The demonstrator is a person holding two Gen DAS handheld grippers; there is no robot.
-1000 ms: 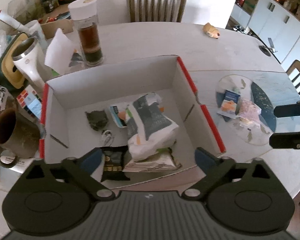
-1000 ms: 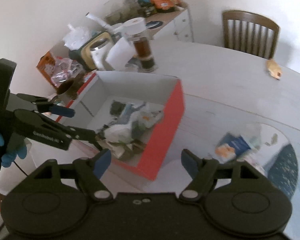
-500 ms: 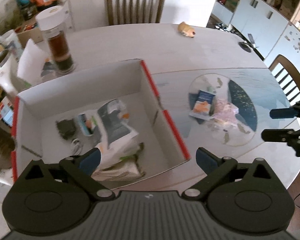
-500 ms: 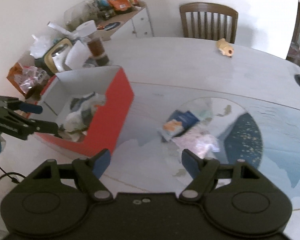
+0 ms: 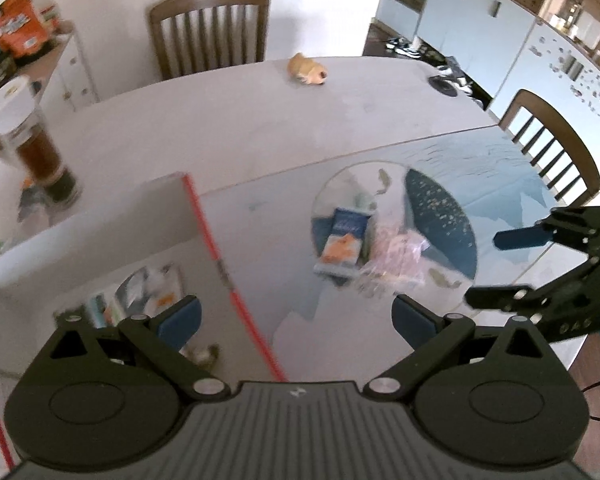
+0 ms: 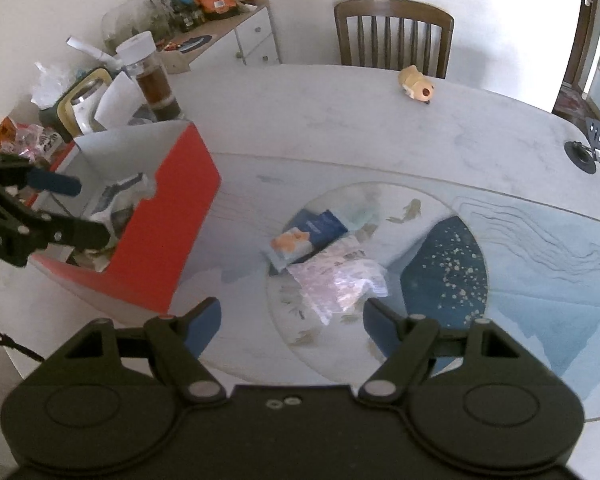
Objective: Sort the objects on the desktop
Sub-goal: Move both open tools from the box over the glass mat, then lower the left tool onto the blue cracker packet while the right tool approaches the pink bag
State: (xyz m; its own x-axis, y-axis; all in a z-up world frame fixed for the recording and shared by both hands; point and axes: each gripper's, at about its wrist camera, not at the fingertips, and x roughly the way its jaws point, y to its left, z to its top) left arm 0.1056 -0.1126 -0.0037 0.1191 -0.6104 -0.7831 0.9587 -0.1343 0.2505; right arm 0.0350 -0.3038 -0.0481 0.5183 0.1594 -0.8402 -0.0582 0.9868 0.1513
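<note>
Packets are what I have left to sort: a blue snack packet with an orange picture (image 6: pixel 308 236) and a clear crinkly plastic bag with pinkish contents (image 6: pixel 338 278) lie touching each other on the round printed mat (image 6: pixel 444 276) on the pale table (image 6: pixel 340 128). Both sit just beyond my right tongs (image 6: pixel 292 320), whose blue-padded jaws stand wide apart with nothing between them, pointing steeply down at the bag. My left tongs (image 5: pixel 296 316) are likewise released and empty, straddling the red edge of the open cardboard box with red outer walls and white inside (image 6: pixel 168 216), to the left of the packets.

As I judge it, the job is well along but not finished. The box already holds several wrappers and bags, one a white-and-grey pouch (image 6: pixel 118 196) near its top, though motion blur keeps me from telling the rest apart. The two packets on the mat are the obvious remainder. A small tan plush toy (image 6: pixel 416 87) rests alone at the far side of the table near a wooden chair (image 6: pixel 392 32); whether it counts among the things to sort I cannot say. A tall clear jar with a white lid and dark contents (image 6: pixel 152 80) and other clutter stand behind the box, seemingly apart from the work.

I would expect the right tongs to take the plastic bag, being nearest.
</note>
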